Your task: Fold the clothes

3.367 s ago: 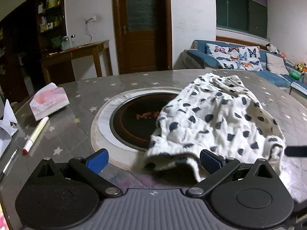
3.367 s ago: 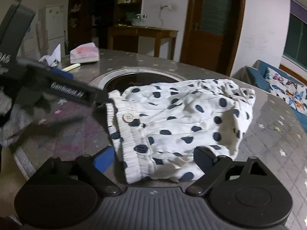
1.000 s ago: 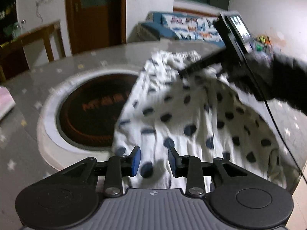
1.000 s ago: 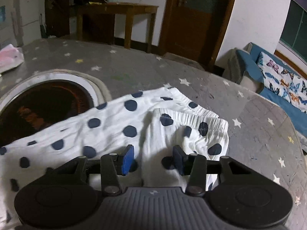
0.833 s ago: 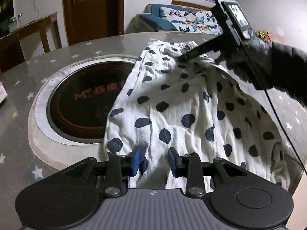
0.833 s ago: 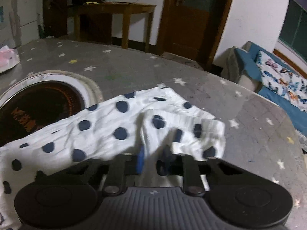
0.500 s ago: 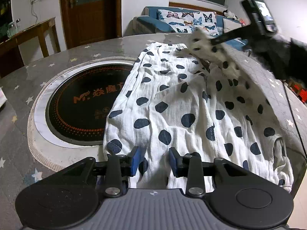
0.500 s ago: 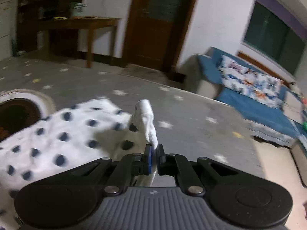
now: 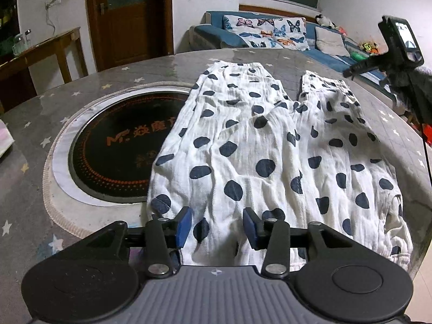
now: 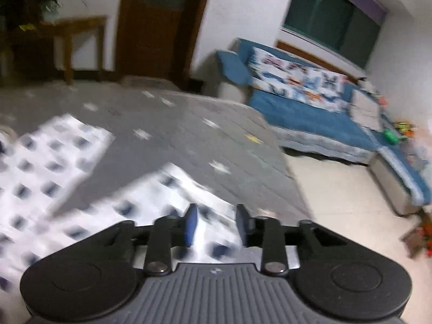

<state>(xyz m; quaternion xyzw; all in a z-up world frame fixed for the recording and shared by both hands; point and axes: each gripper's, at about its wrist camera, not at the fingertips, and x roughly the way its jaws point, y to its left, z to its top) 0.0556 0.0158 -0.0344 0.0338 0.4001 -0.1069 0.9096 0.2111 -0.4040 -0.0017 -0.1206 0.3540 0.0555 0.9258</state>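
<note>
**Spotted trousers spread flat, both tongs let go**

Nearest, the left gripper (image 9: pixel 217 226) sits low over the waist end of the white trousers (image 9: pixel 270 159) with dark blue spots. Its jaws have just been opening and stand partly apart; cloth lies beneath and between them, but the blue pads (image 9: pixel 184 225) do not press on it. The trousers lie flat on the grey star-patterned table (image 9: pixel 32 124), their left edge overlapping the round black cooker plate (image 9: pixel 118 148) set into the table top. The two legs run away toward the far side, spread apart in a V.

At the far right, the right gripper (image 9: pixel 348 74) hovers above the table, just beyond the right leg's hem. In its own blurred view its jaws (image 10: pixel 216 222) have just been opening, with nothing clamped; the leg's hem lies below them.

Beyond the table stands a blue sofa (image 9: pixel 270 32).
</note>
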